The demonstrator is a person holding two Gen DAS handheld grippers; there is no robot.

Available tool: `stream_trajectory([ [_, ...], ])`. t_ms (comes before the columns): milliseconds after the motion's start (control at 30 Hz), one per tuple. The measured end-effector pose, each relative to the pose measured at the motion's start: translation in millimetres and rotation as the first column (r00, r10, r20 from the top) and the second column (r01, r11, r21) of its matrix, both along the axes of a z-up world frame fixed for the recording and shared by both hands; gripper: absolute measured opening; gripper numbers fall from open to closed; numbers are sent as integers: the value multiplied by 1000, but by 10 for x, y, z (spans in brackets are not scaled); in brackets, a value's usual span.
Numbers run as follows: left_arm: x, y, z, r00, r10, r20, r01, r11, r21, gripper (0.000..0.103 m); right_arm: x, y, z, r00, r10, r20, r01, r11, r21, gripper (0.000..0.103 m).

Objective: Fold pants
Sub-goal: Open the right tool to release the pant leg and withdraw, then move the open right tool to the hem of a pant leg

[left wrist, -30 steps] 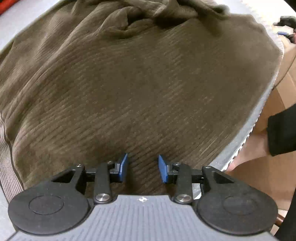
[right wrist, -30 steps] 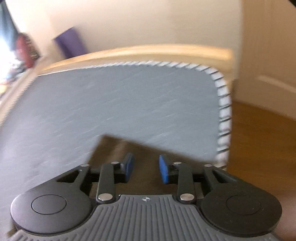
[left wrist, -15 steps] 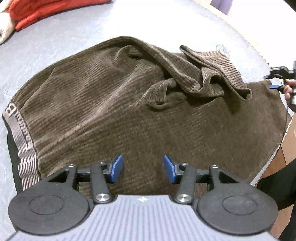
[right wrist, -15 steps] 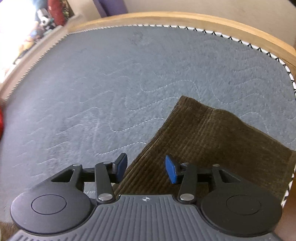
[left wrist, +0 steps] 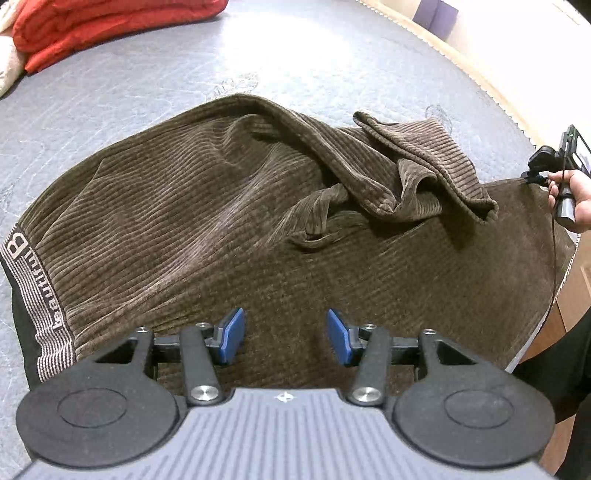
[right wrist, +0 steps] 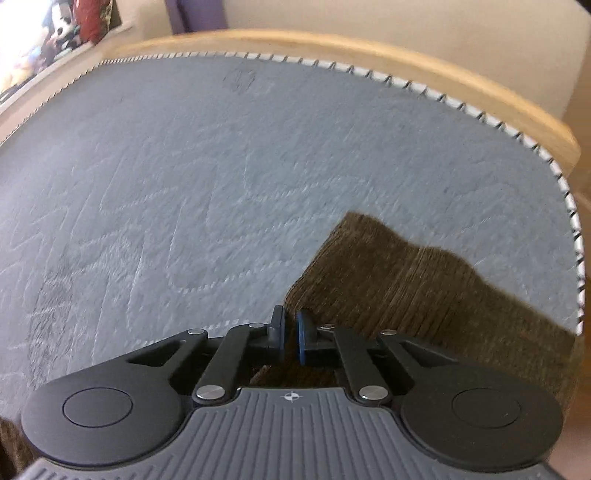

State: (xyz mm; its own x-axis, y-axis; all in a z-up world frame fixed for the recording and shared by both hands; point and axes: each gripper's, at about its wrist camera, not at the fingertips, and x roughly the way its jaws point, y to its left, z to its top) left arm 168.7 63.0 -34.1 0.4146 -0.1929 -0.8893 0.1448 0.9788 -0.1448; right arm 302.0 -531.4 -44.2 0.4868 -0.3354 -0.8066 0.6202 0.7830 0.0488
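Note:
Brown corduroy pants [left wrist: 221, 221] lie spread on a grey quilted mattress [left wrist: 295, 55]. Their lettered waistband [left wrist: 37, 295] is at the left, and one leg is bunched in folds [left wrist: 406, 166]. My left gripper [left wrist: 285, 334] hovers open over the near part of the fabric, with nothing between its pads. At the far right corner of the pants, a hand [left wrist: 576, 199] holds my right gripper [left wrist: 535, 179]. In the right wrist view its jaws [right wrist: 290, 328] are closing to a narrow gap, pinching the side edge of the pant leg [right wrist: 406, 288].
A folded red cloth [left wrist: 92, 29] and something white lie at the mattress's far left. A wooden bed frame [right wrist: 443, 66] runs round the mattress edge [right wrist: 569, 206]. A dark sleeve [left wrist: 554, 369] is at the right, past the edge.
The right gripper came down to the pant leg's edge and its jaws went from wide apart to nearly shut on it. The left gripper rose and pulled back a second ago, then stayed still.

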Motion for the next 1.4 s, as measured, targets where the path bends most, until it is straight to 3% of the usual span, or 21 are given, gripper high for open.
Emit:
stream_trajectory([
  [133, 14, 21, 10, 1000, 12, 8, -12, 1000, 4, 55, -3, -6, -54, 1000, -24, -2, 24, 998, 57, 14],
  [233, 18, 68, 82, 999, 35, 40, -35, 999, -2, 59, -31, 99, 43, 999, 23, -33, -22, 1000, 20, 25],
  [367, -17, 157, 232, 987, 114, 115, -116, 993, 10, 85, -197, 318, 480, 994, 50, 95, -45, 997, -58, 31],
  [433, -56, 189, 318, 978, 147, 148, -148, 989, 0, 85, -287, 466, 750, 978, 87, 188, -74, 994, -78, 34],
  [567, -218, 163, 544, 951, 169, 261, -169, 985, -20, 85, -616, 966, 1170, 901, 291, 321, -269, 957, -112, 34],
  [700, -389, 137, 771, 912, 180, 368, -181, 983, -32, 85, -1052, 1440, 1501, 790, 462, 403, -449, 884, -133, 35],
  [867, -530, 188, 992, 857, 233, 460, -242, 970, -40, 85, -1566, 1925, 1830, 636, 609, 473, -587, 780, -216, 45],
  [967, -498, 287, 1175, 859, 264, 438, -257, 963, -77, 85, -1786, 2143, 1939, 536, 696, 478, -636, 705, -313, 55],
  [1067, -489, 330, 1440, 855, 238, 461, -241, 969, -53, 84, -1863, 2358, 2001, 465, 758, 458, -667, 640, -381, 58],
  [1133, -497, 341, 1630, 848, 188, 495, -206, 978, -18, 81, -1834, 2453, 2004, 446, 772, 453, -686, 620, -382, 58],
  [1233, -535, 334, 1789, 825, 111, 555, -169, 984, 54, 66, -1800, 2547, 1981, 481, 749, 455, -685, 646, -339, 58],
  [1333, -559, 339, 1645, 803, 31, 595, -139, 981, 136, 47, -1819, 2644, 1917, 469, 770, 432, -723, 616, -312, 59],
  [1400, -581, 388, 1321, 801, 9, 598, -134, 977, 165, 39, -1850, 2703, 1881, 465, 794, 391, -741, 591, -319, 59],
])
